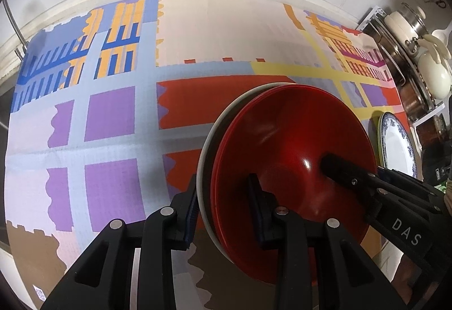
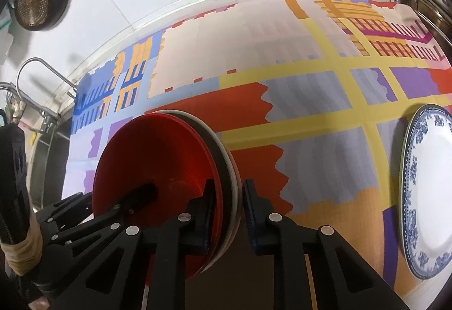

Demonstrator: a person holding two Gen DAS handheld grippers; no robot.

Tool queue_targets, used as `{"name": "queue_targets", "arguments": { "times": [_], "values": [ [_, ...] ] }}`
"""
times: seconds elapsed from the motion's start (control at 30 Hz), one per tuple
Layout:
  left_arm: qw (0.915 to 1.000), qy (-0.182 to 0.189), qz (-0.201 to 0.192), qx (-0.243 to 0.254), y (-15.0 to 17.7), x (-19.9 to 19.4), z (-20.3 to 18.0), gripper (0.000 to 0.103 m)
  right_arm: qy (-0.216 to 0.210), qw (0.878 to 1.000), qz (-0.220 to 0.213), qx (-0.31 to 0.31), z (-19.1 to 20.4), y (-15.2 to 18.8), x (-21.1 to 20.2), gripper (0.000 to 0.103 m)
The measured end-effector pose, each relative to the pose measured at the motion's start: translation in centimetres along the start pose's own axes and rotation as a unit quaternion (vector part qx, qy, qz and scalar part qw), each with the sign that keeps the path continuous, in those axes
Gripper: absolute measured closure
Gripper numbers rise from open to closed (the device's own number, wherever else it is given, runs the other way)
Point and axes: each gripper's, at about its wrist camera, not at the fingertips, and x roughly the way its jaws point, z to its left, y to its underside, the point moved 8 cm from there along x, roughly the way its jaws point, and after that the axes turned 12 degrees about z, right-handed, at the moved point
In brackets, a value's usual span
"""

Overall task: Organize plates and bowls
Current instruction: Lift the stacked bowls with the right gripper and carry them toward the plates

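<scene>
On the countertop lies a multicoloured patchwork mat [image 1: 118, 123], bearing a stack of glossy red plates over a white plate [image 1: 282, 168]. Off to its right rests a blue-patterned white china plate [image 2: 432, 191]. The left gripper [image 1: 223, 214] and right gripper [image 2: 226, 214] each pinch the stack's rim from opposite sides, jaws nearly closed.

left gripper [image 1: 223, 214] clamped, right gripper [image 2: 226, 214] clamped, both angled down

Two red bowls [image 1: 285, 157], perhaps one white bowl [image 1: 210, 140], one blue-patterned plate [image 2: 429, 191].
</scene>
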Motion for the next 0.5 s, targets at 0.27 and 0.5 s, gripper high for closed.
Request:
{"name": "queue_targets", "arguments": {
  "times": [0.27, 0.5],
  "values": [
    [0.9999, 0.009, 0.001, 0.008, -0.1, -0.7, -0.9, 0.072, -0.004, 1.000, -0.005, 0.014, -0.5, -0.1, -1.1, 0.082],
    [0.9996, 0.016, 0.000, 0.023, -0.3, -1.4, -2.4, 0.072, 0.000, 1.000, -0.013, 0.023, -1.2, 0.0, -2.4, 0.082]
  ]
}}
